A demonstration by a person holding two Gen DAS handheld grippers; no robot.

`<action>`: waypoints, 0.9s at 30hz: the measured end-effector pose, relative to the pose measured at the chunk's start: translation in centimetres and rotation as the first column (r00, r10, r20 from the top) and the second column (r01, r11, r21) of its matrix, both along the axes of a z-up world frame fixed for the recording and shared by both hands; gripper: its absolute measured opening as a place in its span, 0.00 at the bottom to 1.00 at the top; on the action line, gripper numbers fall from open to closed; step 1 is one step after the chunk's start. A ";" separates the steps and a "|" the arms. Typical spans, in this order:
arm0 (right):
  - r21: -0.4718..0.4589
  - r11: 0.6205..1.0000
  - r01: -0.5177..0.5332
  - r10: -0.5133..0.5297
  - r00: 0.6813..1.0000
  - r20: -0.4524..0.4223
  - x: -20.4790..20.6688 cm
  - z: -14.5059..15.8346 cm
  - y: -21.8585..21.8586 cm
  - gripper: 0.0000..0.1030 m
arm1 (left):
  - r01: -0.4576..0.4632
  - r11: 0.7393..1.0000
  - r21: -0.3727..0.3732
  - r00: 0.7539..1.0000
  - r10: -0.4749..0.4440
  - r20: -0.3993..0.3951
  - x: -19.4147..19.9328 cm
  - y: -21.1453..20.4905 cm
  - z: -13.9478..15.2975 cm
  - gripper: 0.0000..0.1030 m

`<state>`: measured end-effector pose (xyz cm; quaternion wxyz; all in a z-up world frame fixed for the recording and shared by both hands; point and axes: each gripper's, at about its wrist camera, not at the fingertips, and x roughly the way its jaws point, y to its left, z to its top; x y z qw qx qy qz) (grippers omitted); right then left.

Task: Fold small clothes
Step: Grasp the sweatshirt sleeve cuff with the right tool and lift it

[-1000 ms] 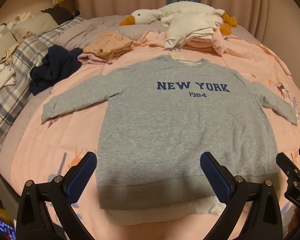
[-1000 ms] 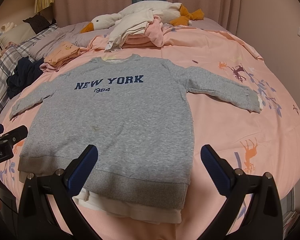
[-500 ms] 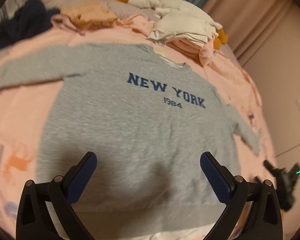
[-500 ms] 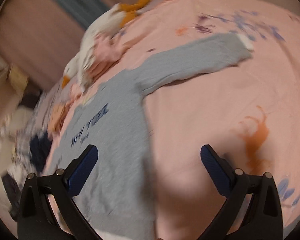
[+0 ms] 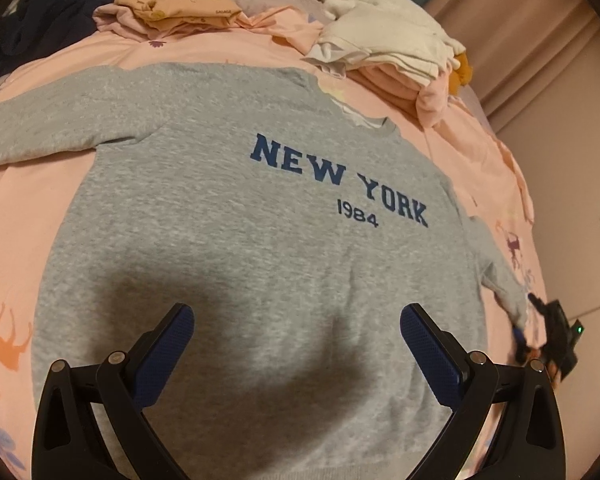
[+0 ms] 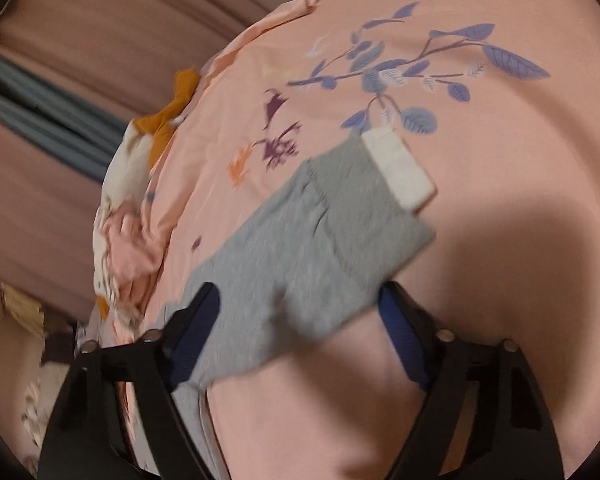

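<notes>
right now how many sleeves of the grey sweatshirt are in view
2. The left sleeve lies spread flat on the pink bedspread; the right sleeve lies between the open right gripper fingers, its white cuff pointing away.

Right gripper (image 6: 296,336) low over the pink bedspread (image 6: 480,272), jaws spread wide, and the grey sleeve (image 6: 300,256) lies across the gap between the blue pads (image 6: 404,344), its white inner cuff (image 6: 398,168) poking out at the far end beside the printed blue leaves (image 6: 420,68). The picture is smeared, so whether either pad touches the cloth can't be told. Off to the left, a blurred heap of pink and white clothes (image 6: 120,232) lies at the bed's edge, with orange plush feet (image 6: 168,120) just above it and the pink curtain (image 6: 80,60) behind.
</notes>
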<state>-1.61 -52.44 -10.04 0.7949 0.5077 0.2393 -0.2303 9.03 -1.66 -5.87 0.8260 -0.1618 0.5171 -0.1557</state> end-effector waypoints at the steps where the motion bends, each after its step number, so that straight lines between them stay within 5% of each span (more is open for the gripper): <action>1: 0.011 1.000 0.024 -0.025 1.000 0.010 0.3 -0.2 -0.7 0.62 | 0.002 1.000 0.003 1.000 -0.002 -0.003 0.1 0.0 -0.1 0.99; 3: 0.038 0.997 0.060 -0.060 0.998 0.007 0.6 -0.4 -1.8 0.33 | 0.005 1.000 0.007 1.000 -0.005 -0.008 0.3 -0.1 -0.3 0.99; 5: 0.054 0.996 0.076 -0.076 0.997 -0.016 0.8 -0.5 -2.5 0.22 | 0.004 1.000 0.008 1.000 -0.004 -0.012 0.4 0.1 -0.4 0.99; 8: 0.017 0.998 0.063 -0.062 0.998 -0.027 0.8 0.4 -2.7 0.18 | -0.002 1.000 0.014 1.000 0.003 -0.014 0.4 0.6 -0.5 0.99; 15: -0.286 0.950 -0.129 0.107 0.990 -0.091 4.8 8.0 1.4 0.17 | -0.035 0.999 0.011 0.999 0.035 0.001 0.0 2.6 0.0 0.99; 23: -0.558 0.731 -0.393 0.337 0.919 -0.206 13.3 15.7 12.1 0.17 | -0.098 0.995 -0.004 0.995 0.098 0.007 -0.7 6.1 0.5 0.99; 27: -0.647 0.553 -0.525 0.422 0.846 -0.327 17.1 15.6 19.4 0.17 | -0.145 0.989 -0.011 0.989 0.145 0.003 -0.9 8.2 0.3 0.99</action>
